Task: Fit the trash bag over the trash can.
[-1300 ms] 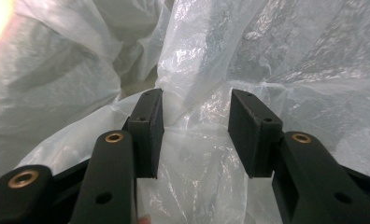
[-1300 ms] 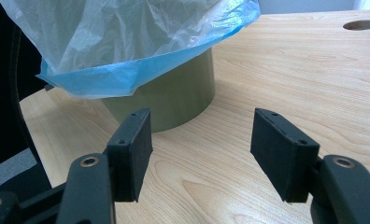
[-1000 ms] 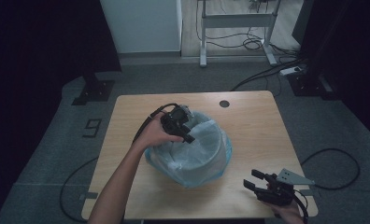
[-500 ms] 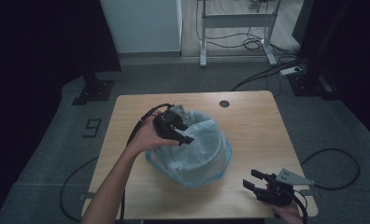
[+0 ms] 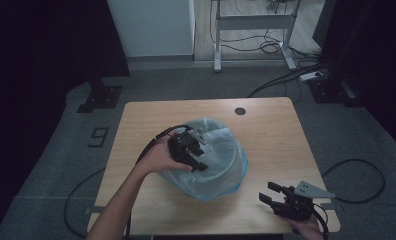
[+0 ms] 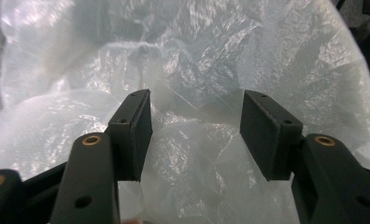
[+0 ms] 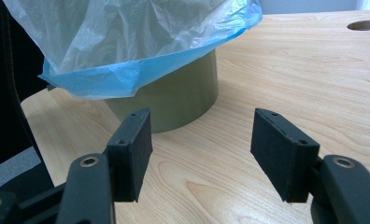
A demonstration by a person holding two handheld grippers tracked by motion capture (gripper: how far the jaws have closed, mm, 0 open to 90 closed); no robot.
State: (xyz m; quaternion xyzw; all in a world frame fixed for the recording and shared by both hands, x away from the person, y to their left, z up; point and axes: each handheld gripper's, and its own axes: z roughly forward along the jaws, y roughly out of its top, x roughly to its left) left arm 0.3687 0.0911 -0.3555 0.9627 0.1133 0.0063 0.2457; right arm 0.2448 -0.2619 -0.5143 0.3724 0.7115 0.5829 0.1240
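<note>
While our left tongs hover with jaws apart inside the blue-rimmed plastic liner draped over the olive bin mid-counter, we judge we are seating it, needing a pinch next; our right tongs wait apart nearby.

Around the bench

Light wood bench w/ round cable hole nr its far edge. Beyond bench: white panel, metal desk frame, floor cables. Left of it: black stand base, floor mark "9".
</note>
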